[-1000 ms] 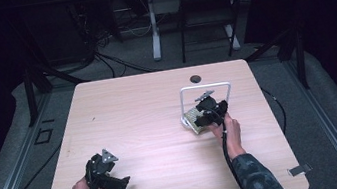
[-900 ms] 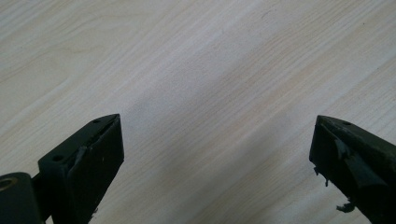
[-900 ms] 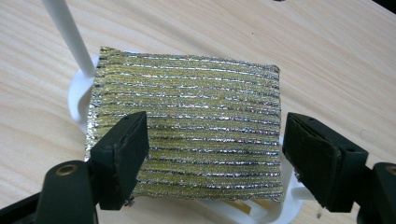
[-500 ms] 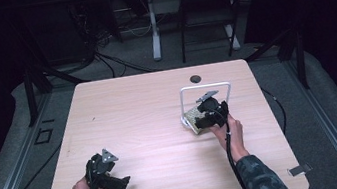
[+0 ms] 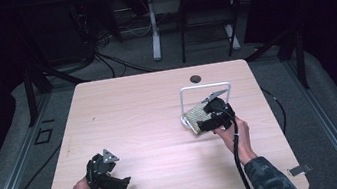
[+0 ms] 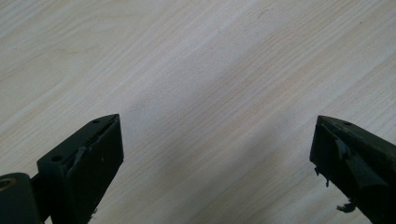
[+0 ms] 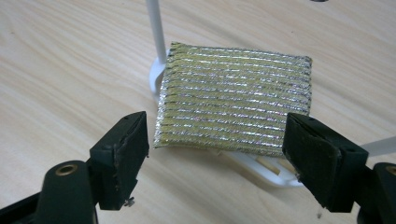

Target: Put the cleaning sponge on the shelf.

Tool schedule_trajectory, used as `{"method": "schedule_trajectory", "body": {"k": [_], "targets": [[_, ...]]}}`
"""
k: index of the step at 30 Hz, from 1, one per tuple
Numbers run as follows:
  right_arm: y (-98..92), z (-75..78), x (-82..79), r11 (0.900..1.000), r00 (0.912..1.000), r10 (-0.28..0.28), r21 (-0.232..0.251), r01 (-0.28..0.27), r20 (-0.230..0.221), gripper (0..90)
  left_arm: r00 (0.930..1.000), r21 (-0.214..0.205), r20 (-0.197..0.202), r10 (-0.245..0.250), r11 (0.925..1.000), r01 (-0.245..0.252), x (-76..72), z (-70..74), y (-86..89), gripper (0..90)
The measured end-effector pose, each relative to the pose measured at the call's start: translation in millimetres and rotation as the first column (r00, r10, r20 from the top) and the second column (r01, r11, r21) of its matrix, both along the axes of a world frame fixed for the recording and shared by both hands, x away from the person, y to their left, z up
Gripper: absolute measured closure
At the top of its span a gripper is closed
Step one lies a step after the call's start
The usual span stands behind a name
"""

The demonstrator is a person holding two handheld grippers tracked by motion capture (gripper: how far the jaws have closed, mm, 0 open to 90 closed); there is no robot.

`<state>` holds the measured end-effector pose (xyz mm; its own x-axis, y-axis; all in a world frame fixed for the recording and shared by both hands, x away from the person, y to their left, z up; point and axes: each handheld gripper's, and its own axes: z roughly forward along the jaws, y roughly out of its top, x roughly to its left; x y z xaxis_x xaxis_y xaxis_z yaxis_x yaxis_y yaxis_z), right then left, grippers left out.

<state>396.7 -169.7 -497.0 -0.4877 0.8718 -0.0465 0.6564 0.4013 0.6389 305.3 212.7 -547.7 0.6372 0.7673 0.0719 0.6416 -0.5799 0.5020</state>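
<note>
I see a scouring pad [image 7: 236, 109] in the middle of my right gripper view: a flat, squarish cushion with a woven cover in pale gold and silver threads that run in fine glittering stripes across it, its edges stitched. It lies on the base of a white wire stand [image 7: 156, 32], whose thin upright rod rises at the pad's upper left corner. In the high view the scouring pad [image 5: 196, 117] sits right of centre on the light wooden worktop [image 5: 139, 114], inside the stand's [image 5: 204, 87] arch. My right gripper [image 7: 219, 161] has its jaws apart, one at each lower corner of the pad, pads clear of it. My left gripper [image 6: 217, 163] is at the lower left of the high view, jaws wide open over bare wood
</note>
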Motion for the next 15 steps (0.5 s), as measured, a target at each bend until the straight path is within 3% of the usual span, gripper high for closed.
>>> {"method": "schedule_trajectory", "body": {"k": [10, 15], "targets": [[-8.0, 18.1, -21.1, 0.9969, 0.9977, 0.062, 0.050, -0.061, -0.026, 19.6, 1.0000, -0.004, 0.006, 0.001, 1.0000, -0.001, -1.0, 0.2, -0.3, 2.6], [-13.3, 25.1, -32.0, 0.9957, 0.9960, 0.083, 0.044, -0.082, -0.031, 19.7, 0.9999, -0.009, 0.010, 0.002, 1.0000, -0.002, -2.1, 1.1, -0.8, 2.8]]}}
